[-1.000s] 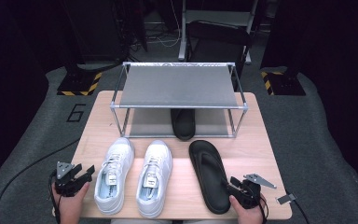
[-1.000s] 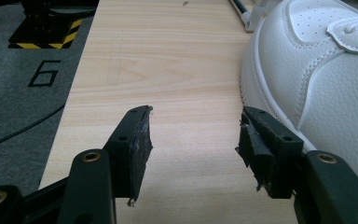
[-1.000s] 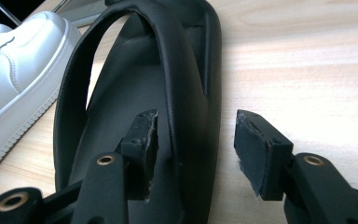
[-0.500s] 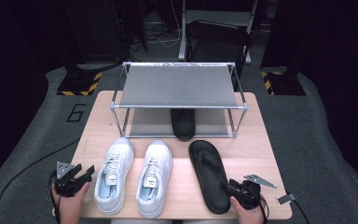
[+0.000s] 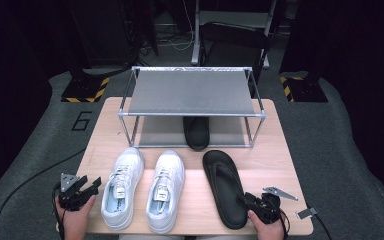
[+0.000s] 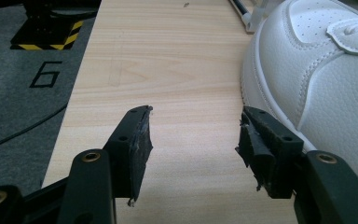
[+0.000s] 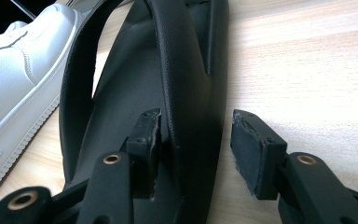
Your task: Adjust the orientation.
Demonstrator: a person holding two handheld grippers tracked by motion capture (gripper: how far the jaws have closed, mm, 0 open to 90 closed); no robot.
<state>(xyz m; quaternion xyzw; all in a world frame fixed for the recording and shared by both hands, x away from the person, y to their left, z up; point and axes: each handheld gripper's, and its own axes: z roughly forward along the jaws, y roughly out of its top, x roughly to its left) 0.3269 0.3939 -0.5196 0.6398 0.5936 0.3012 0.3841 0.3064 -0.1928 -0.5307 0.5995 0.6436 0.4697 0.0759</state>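
Note:
A black flip-flop (image 5: 222, 185) lies on the wooden table (image 5: 275, 165), right of two white sneakers (image 5: 122, 187) (image 5: 166, 189). My right gripper (image 5: 244, 199) sits at its heel end. Its jaws have just been closing a little, and the flip-flop's strap and right rim (image 7: 186, 93) stand between them. The left jaw rests inside the sole, while a gap separates the right pad (image 7: 249, 149) from the rim. My left gripper (image 5: 92, 184) is open over bare wood (image 6: 193, 135), with the left sneaker (image 6: 317, 79) just beside its right jaw.
A metal two-tier shoe rack (image 5: 192, 92) stands at the back of the table, with a second black flip-flop (image 5: 196, 132) on its lower shelf. A white sneaker (image 7: 14, 84) lies close to the flip-flop's left side. Dark floor surrounds the table.

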